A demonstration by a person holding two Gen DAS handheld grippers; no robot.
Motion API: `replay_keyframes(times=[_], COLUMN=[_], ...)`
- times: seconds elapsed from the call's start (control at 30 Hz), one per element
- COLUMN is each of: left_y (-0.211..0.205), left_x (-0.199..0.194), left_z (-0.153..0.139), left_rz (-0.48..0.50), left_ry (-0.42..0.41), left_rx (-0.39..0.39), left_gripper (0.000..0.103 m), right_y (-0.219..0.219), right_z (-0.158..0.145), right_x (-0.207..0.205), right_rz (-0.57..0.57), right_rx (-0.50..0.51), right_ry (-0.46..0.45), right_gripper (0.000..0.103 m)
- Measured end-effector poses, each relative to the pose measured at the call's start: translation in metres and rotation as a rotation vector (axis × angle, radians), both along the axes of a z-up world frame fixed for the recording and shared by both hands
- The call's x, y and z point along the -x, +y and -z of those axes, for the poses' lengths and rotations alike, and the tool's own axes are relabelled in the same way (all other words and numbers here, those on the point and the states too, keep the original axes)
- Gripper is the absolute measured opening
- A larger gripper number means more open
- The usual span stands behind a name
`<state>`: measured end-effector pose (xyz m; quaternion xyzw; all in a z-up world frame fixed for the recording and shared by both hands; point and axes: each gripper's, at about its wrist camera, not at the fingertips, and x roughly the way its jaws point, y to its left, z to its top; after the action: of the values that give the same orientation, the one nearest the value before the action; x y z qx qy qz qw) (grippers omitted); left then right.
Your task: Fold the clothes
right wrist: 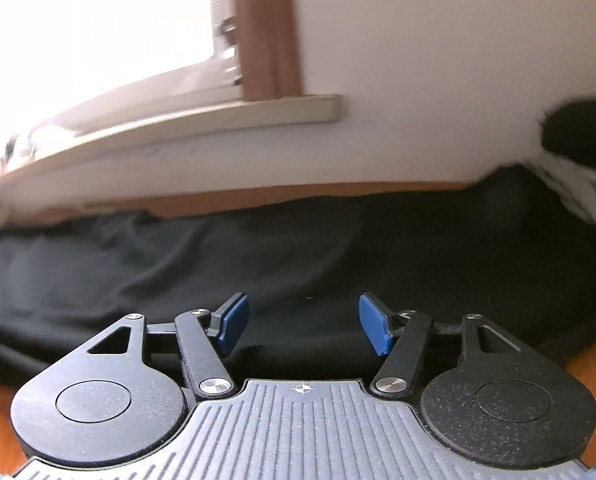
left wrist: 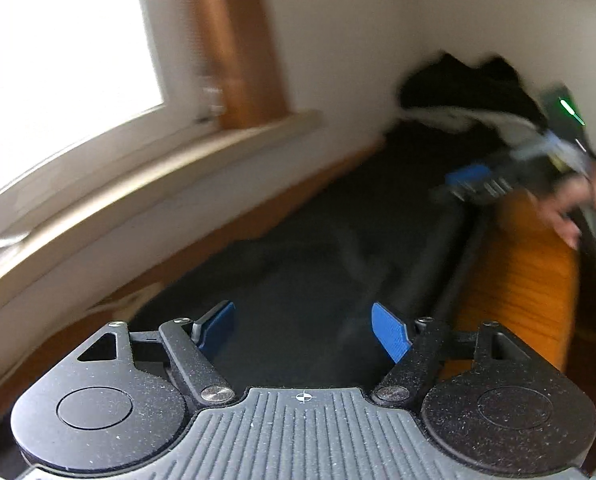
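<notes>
A black garment [left wrist: 298, 248] lies spread flat along a wooden table [left wrist: 518, 280] beside the wall. My left gripper [left wrist: 302, 328] hovers over its near end, open, with nothing between the blue pads [left wrist: 390, 336]. Further along the cloth, a hand [left wrist: 570, 212] holds my right gripper [left wrist: 458, 184], which is blurred in the left wrist view. In the right wrist view the right gripper [right wrist: 304, 322] is open just above the black garment [right wrist: 257, 256]. Its pads [right wrist: 372, 324] stand apart and grip nothing.
A heap of black and white clothes [left wrist: 470, 96] sits at the far end against the wall; it shows at the right edge as the clothes heap [right wrist: 578, 168]. A pale window sill [left wrist: 137, 188] and brown frame run along the wall. Bare wood [right wrist: 578, 360] shows on the garment's near side.
</notes>
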<state>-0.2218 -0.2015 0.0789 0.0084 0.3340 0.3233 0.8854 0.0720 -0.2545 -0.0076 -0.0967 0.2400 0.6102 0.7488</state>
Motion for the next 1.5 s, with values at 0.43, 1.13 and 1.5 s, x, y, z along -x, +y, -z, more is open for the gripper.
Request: replay_keyframes(times=[0.43, 1.13, 1.5], left_y=[0.032, 0.036, 0.047], left_x=[-0.013, 0.005, 0.065], left_z=[0.022, 0.001, -0.015], left_rz=[0.106, 0.070, -0.082], left_ry=[0.028, -0.173, -0.261], left_rx=[0.146, 0.227, 0.201], left_gripper=[0.013, 0.005, 0.038], right_y=[-0.019, -0.012, -0.012], right_z=[-0.006, -0.052, -0.016], right_x=[-0.120, -0.160, -0.178], right_rz=[0.432, 0.543, 0.563], right_rx=[0.105, -0.111, -0.032], right_ry=[-0.016, -0.020, 0.108], right_gripper=[0.061, 0.005, 0.005])
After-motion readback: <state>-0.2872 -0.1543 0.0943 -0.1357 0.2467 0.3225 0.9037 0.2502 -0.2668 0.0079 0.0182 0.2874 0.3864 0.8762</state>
